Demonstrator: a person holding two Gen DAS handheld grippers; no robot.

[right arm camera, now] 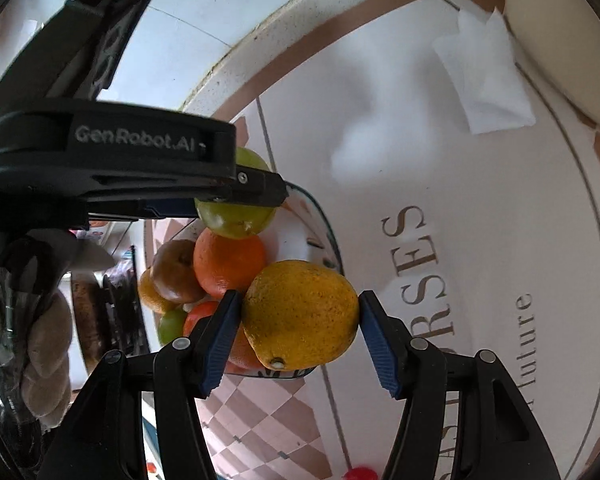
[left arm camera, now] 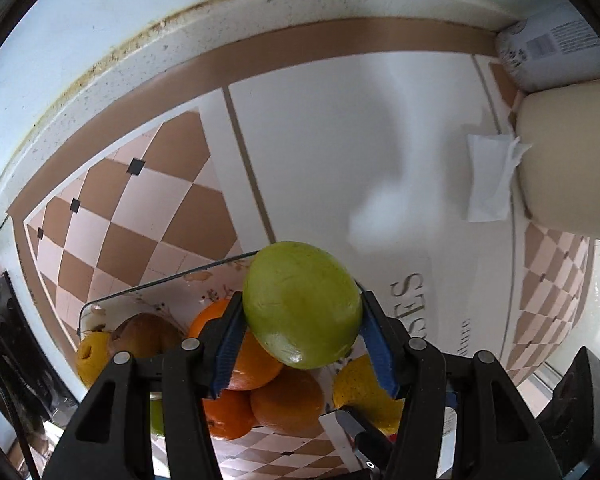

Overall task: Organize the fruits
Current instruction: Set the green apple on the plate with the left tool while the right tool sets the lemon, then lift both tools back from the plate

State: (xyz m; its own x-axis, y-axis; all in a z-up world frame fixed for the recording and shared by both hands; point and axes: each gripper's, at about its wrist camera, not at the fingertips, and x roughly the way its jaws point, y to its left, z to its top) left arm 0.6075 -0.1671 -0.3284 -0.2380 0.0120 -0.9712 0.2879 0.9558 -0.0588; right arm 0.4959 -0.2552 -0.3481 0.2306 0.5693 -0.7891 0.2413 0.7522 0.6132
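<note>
My left gripper (left arm camera: 302, 334) is shut on a green fruit (left arm camera: 302, 304) and holds it above a glass tray (left arm camera: 168, 280) piled with oranges (left arm camera: 286, 400), a brown fruit (left arm camera: 146, 334) and yellow fruits (left arm camera: 90, 354). My right gripper (right arm camera: 300, 330) is shut on a yellow-orange citrus fruit (right arm camera: 300, 316), both blue pads touching it, at the near edge of the same tray (right arm camera: 326, 228). In the right wrist view the left gripper (right arm camera: 204, 184) shows above the pile with the green fruit (right arm camera: 236, 216) in it.
The tray sits on a patterned tablecloth (left arm camera: 340, 152) with checks and lettering. A folded white napkin (left arm camera: 490, 178) lies by a cream container (left arm camera: 568, 160) at the far right. A packaged item (left arm camera: 552, 50) stands behind it. A small red object (right arm camera: 360, 473) lies near the front.
</note>
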